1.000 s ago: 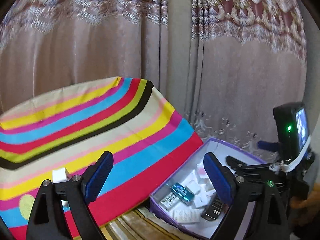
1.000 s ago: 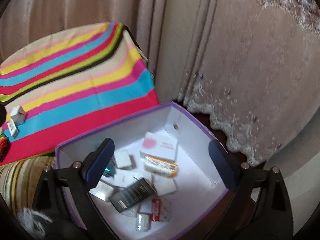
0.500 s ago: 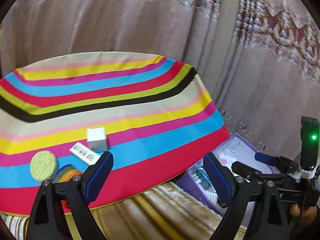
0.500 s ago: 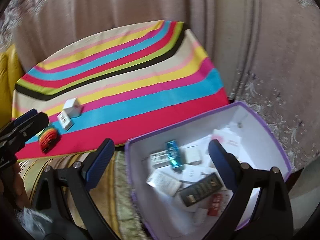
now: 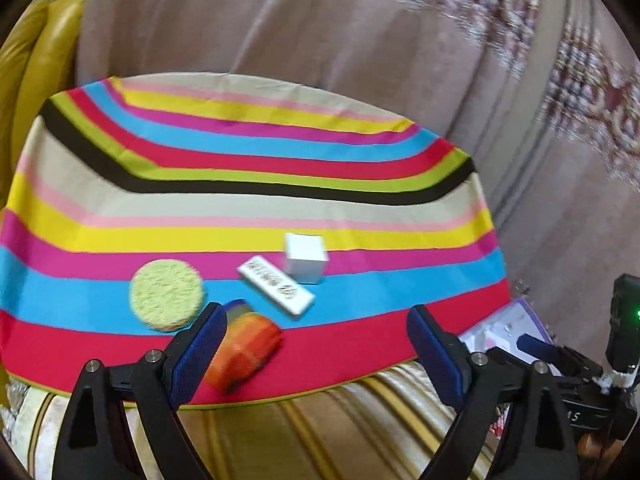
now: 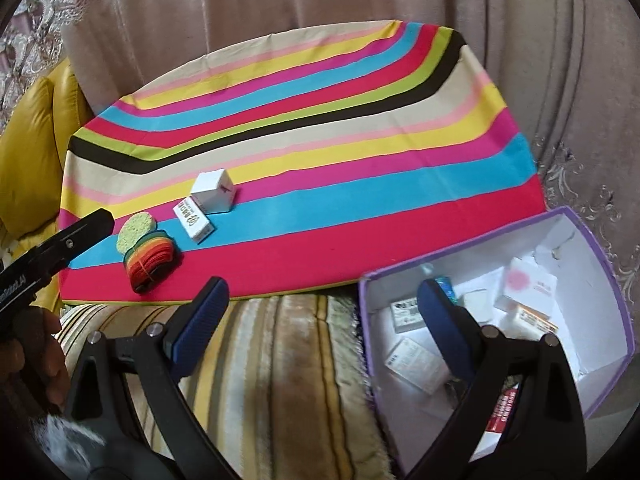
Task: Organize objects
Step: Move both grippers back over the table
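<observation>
Ahead of the left gripper (image 5: 316, 344), jaws wide and empty, lies the coloured bundle (image 5: 244, 346); right gripper (image 6: 320, 320) likewise gapes, purple box (image 6: 592, 240) right of it.

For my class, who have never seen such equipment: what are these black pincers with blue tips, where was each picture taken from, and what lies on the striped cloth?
A person holds a two-fingered grasping tool in each hand; a camera on each looks along its fingers. One view is from the left tool, the other from the right tool. Both are open and empty. On the striped cloth lie a white cube box, a flat white box, a green sponge and a bundle of coloured bands. Beside it, a purple box holds small packets.
</observation>
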The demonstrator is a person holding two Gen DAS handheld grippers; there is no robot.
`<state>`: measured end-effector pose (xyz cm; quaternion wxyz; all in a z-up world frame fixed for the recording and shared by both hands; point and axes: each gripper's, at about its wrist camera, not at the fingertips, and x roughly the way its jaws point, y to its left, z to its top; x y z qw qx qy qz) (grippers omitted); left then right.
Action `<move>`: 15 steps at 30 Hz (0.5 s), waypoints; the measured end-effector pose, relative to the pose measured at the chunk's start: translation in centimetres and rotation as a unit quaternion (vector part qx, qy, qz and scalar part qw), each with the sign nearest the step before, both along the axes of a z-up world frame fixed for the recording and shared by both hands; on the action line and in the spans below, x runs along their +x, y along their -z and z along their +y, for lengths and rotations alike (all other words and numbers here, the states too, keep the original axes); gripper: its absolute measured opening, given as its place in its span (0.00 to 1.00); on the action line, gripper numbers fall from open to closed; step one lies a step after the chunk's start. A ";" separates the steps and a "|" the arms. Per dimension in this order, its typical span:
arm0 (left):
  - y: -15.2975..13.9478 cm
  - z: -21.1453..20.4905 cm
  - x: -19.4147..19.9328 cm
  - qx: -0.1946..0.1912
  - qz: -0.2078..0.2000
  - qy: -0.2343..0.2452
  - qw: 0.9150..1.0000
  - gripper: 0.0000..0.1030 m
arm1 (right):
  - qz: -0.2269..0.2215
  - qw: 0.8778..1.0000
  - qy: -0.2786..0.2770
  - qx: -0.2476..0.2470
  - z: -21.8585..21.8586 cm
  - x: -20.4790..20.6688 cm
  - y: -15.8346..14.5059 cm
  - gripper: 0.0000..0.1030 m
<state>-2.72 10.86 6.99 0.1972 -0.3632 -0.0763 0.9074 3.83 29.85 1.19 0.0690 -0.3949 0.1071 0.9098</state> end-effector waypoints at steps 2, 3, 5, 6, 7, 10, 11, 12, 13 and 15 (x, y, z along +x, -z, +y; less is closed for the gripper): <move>0.3 -1.1 -0.6 -0.001 -0.008 -0.019 1.000 0.90 | -0.003 1.000 -0.005 -0.006 -0.4 -0.6 0.2 0.94; 0.5 -1.6 -0.9 0.001 -0.013 -0.028 1.000 0.90 | -0.006 1.000 -0.008 -0.009 -0.6 -1.0 0.4 0.94; 1.0 -2.7 -1.5 0.005 -0.027 -0.044 0.999 0.90 | -0.011 1.000 -0.012 -0.015 -0.8 -1.6 0.6 0.94; 1.3 -3.1 -1.9 0.006 -0.036 -0.053 0.998 0.90 | -0.013 1.000 -0.014 -0.018 -1.0 -2.0 0.8 0.94; 1.5 -3.5 -2.2 0.005 -0.042 -0.061 0.997 0.90 | -0.015 1.000 -0.017 -0.019 -1.2 -2.4 0.9 0.94; 2.1 -4.5 -3.0 0.002 -0.054 -0.080 0.995 0.90 | -0.018 0.999 -0.023 -0.020 -1.7 -3.4 1.1 0.94; 2.3 -4.8 -3.3 -0.002 -0.058 -0.086 0.995 0.90 | -0.019 0.999 -0.025 -0.022 -1.9 -3.7 1.2 0.94; 2.5 -5.0 -3.6 -0.005 -0.062 -0.090 0.994 0.90 | -0.019 0.999 -0.027 -0.023 -2.1 -4.1 1.2 0.94; 2.7 -5.3 -3.9 -0.008 -0.068 -0.097 0.993 0.90 | -0.020 0.999 -0.029 -0.024 -2.3 -4.4 1.3 0.94; 3.2 -5.8 -4.6 -0.013 -0.080 -0.107 0.991 0.90 | -0.023 0.999 -0.033 -0.027 -2.6 -5.2 1.5 0.94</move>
